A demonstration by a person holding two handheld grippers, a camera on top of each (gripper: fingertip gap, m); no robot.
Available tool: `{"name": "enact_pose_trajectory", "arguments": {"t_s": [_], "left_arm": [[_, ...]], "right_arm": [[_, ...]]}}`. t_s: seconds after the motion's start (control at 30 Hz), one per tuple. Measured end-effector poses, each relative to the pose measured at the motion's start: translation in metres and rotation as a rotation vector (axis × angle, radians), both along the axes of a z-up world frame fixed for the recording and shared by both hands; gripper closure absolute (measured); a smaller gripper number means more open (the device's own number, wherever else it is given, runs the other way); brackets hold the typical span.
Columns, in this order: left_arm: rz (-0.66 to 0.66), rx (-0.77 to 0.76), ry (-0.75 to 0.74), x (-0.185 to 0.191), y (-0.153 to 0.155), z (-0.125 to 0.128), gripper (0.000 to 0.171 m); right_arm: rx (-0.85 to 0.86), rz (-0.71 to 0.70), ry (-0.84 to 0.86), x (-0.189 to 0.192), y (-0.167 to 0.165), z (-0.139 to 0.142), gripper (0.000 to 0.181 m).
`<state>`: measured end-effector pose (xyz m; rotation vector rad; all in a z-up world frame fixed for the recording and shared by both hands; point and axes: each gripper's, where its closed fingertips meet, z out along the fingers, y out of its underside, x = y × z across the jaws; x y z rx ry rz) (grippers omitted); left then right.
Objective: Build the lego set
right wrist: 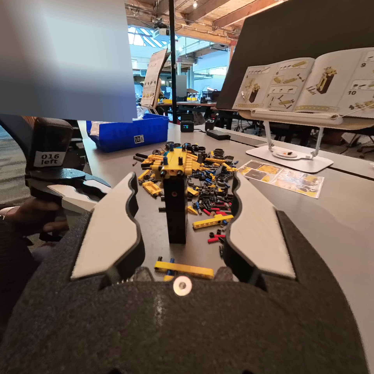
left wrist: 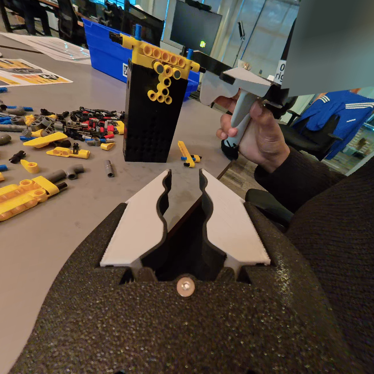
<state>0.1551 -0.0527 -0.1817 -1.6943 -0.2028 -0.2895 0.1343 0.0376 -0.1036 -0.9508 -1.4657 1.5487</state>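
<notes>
Left wrist view: left gripper (left wrist: 185, 182) hovers low over the grey table (left wrist: 81, 232), fingers parted by a narrow gap, nothing between them; straight ahead, near but apart, stands the black block tower (left wrist: 153, 121), upright, capped by a yellow beam assembly (left wrist: 162, 58) with blue pins sticking up; a short yellow beam with pins (left wrist: 188, 154) lies on the table just right of the tower's foot, closest loose piece to the fingertips; pile of loose parts (left wrist: 81, 125) spreads to the left, blue bin (left wrist: 105, 52) behind the tower, printed sheets (left wrist: 30, 72) far left; right gripper (left wrist: 232, 81) is raised at the tower's top right, gripped by a hand (left wrist: 257, 133); its spread cannot be read from here. Right wrist view: right gripper's jaws stand wide apart and empty; the tower appears framed between the two fingers but beyond them, touching neither; the short yellow beam lies on the table close under the gripper body, between the finger roots; left gripper shows at the left edge, low, off to the tower's side; open instruction booklet (right wrist: 303, 85) rests on a stand to the right, sticker sheet (right wrist: 281, 178) flat beneath it.
</notes>
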Motion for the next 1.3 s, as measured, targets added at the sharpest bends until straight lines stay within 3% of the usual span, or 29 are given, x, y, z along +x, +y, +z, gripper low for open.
{"name": "enact_pose_trajectory", "arguments": {"t_s": [0.4,0.57,0.7,0.77,0.93,1.03,1.13,1.3], "left_arm": [[-0.016,0.004,-0.028,0.001,0.002,0.0,0.146],[-0.024,0.009,-0.029,0.003,0.004,0.001,0.146],[-0.047,-0.012,-0.027,0.006,0.004,-0.003,0.148],[-0.045,-0.015,-0.025,0.006,0.004,-0.003,0.148],[-0.046,-0.018,-0.024,0.006,0.004,-0.004,0.148],[-0.041,-0.026,-0.014,0.006,0.004,-0.005,0.148],[-0.041,-0.029,-0.008,0.006,0.004,-0.005,0.148],[-0.043,-0.029,-0.017,0.006,0.004,-0.004,0.149]], "right_arm": [[0.16,0.014,-0.168,-0.031,-0.029,-0.031,0.094],[0.16,0.036,-0.286,-0.035,-0.028,-0.048,0.125],[0.194,0.029,-0.345,-0.04,-0.025,-0.059,0.135],[0.208,0.062,-0.35,-0.038,-0.03,-0.061,0.153],[0.177,0.066,-0.332,-0.04,-0.026,-0.055,0.154],[0.09,0.037,-0.279,-0.039,-0.004,-0.032,0.155],[0.046,-0.082,-0.247,-0.032,0.046,-0.01,0.155],[0.092,-0.361,-0.32,-0.009,0.145,-0.027,0.155]]}}
